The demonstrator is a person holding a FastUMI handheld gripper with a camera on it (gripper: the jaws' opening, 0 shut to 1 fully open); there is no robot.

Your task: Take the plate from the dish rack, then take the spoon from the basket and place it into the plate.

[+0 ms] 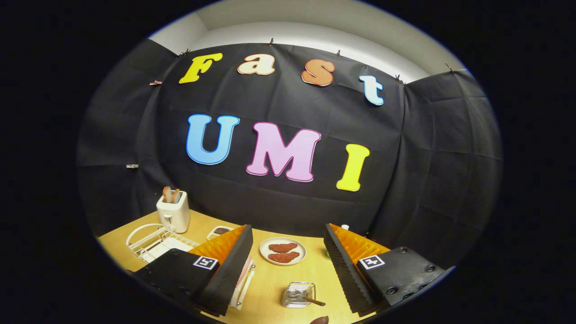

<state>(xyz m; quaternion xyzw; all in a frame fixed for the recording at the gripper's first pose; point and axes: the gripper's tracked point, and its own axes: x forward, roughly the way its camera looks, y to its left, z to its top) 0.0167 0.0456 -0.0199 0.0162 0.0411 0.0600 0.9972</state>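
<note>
Hovering above the desk (pixel 270 288), jaws wide open and empty; next, reach lower left to the dish rack (pixel 150 240) for its plate.

Light falls from above: the pale wall over the dark cloth glows bright, while the cloth stays dim. The surface (pixel 270 279) is evenly lit, with soft shadows only. Straight lines bow strongly toward the rim (fisheye), and detail softens there.

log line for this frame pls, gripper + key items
gripper: open, holding nothing | small wire basket with spoon: between fingers | white wire dish rack: beyond left finger
</note>
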